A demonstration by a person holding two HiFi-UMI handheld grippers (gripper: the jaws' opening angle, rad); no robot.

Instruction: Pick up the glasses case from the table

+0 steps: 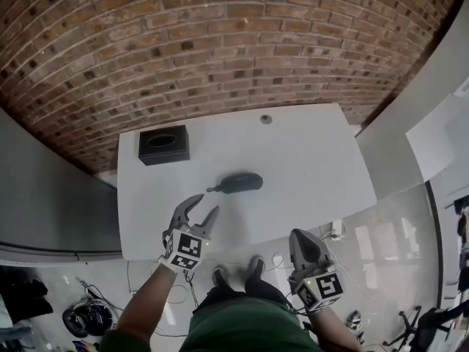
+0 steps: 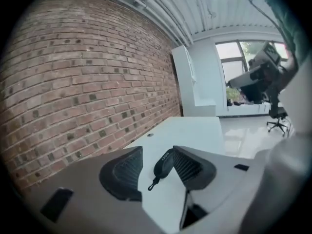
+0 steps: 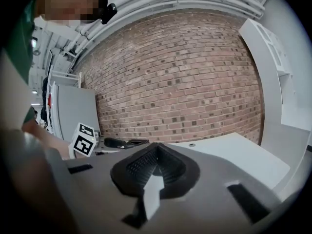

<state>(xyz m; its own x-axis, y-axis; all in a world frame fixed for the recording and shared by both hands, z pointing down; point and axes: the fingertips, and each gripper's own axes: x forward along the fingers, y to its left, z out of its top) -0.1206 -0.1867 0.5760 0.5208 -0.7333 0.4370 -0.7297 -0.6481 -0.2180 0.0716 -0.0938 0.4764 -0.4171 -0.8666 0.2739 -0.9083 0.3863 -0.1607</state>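
Note:
The black glasses case (image 1: pixel 238 182) lies on the white table (image 1: pixel 308 167), near its middle, with a short strap at its left end. My left gripper (image 1: pixel 206 204) hovers over the table's front part, just short of the case, open and pointing at it. In the left gripper view the case (image 2: pixel 165 161) shows in the gap ahead of the gripper (image 2: pixel 157 152), and neither pad touches it. My right gripper (image 1: pixel 303 242) hangs off the table's front edge, over the floor. Its pads meet with nothing between them (image 3: pixel 156 152). The case (image 3: pixel 113 142) lies far to the right gripper's left.
A black open-topped box (image 1: pixel 163 144) stands at the table's back left corner. A small round fitting (image 1: pixel 265 119) sits at the back edge. A brick wall runs behind the table. Cables and a socket (image 1: pixel 335 229) lie on the floor by the person's feet (image 1: pixel 234 273).

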